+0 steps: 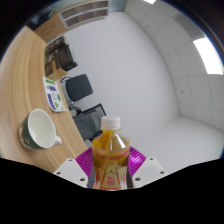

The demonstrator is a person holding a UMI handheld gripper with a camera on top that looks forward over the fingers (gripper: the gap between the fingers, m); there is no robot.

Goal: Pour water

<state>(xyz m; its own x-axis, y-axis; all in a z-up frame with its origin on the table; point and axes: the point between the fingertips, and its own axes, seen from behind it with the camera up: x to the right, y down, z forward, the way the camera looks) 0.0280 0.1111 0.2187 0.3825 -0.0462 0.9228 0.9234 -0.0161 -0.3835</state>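
Between the fingers [110, 172], close up: a small clear plastic bottle [110, 155], white screw cap on, amber liquid to the shoulder. Pink pads [84, 158] lie against both flanks; I judge the fingers clenched on the bottle, which appears lifted off the tabletop [25, 85].

Handling, as a guess: moderately heavy since nearly full, thin walls that give under a hard squeeze, smooth label likely slippery. Best hold is mid-body, on the label band, below the shoulder. Cap must come off before any pouring.

Label: orange-yellow wrap with some print, too small to read; no brand made out.

Off to the left, a white mug [40, 128] stands on the wooden tabletop, well apart from the bottle: probable pour target.
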